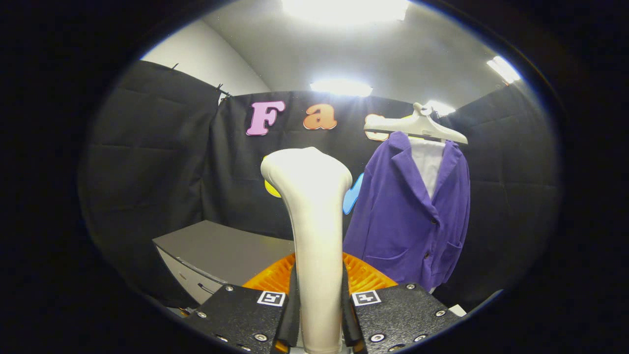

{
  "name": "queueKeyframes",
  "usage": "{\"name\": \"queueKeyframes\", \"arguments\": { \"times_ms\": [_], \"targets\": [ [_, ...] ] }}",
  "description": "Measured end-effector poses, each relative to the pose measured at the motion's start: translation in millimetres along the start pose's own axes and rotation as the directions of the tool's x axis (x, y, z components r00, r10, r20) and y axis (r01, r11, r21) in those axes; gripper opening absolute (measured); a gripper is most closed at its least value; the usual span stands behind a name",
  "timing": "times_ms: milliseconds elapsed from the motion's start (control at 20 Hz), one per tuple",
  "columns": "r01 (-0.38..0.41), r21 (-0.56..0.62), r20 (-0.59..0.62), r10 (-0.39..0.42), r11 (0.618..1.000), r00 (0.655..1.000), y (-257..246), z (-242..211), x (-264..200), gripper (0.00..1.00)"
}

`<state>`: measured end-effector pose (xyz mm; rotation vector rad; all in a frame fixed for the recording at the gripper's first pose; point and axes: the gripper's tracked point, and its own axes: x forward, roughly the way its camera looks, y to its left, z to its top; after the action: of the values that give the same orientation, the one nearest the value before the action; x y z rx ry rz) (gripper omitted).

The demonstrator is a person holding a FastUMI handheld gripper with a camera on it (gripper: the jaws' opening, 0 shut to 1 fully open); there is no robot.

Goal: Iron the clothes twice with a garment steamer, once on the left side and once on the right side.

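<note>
Gripper point(319, 314) clamped on the steamer point(314, 221) handle, head upright ahead of the fingers; rigid, smooth plastic, likely top-heavy, so low handle grip looks right; soft purple jacket point(410, 221) hangs limp on hanger point(417, 127) beyond, right of steamer.

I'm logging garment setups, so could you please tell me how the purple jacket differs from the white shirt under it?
The purple button-front jacket is the outer layer, showing lapels, pockets and a full front; the white shirt shows as a narrow strip at the jacket's open neck. Both hang on one white plastic hanger, beyond the cream steamer handle clamped between the gripper fingers.
</note>
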<state>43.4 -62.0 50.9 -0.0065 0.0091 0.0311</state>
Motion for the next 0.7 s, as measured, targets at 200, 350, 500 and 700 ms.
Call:
{"name": "queueKeyframes", "arguments": {
  "times_ms": [200,350,500,700],
  "targets": [
    [0.059,-0.007,0.075,-0.058,0.998,0.995,-46,35,-9,0.35],
    [0.092,-0.013,0.132,-0.09,0.996,0.987,-70,50,-5,0.34],
    [0.143,-0.022,0.157,-0.138,0.989,0.978,-89,57,9,0.34],
    [0.201,-0.03,0.175,-0.193,0.979,0.966,-107,66,36,0.34]
  ]
}}
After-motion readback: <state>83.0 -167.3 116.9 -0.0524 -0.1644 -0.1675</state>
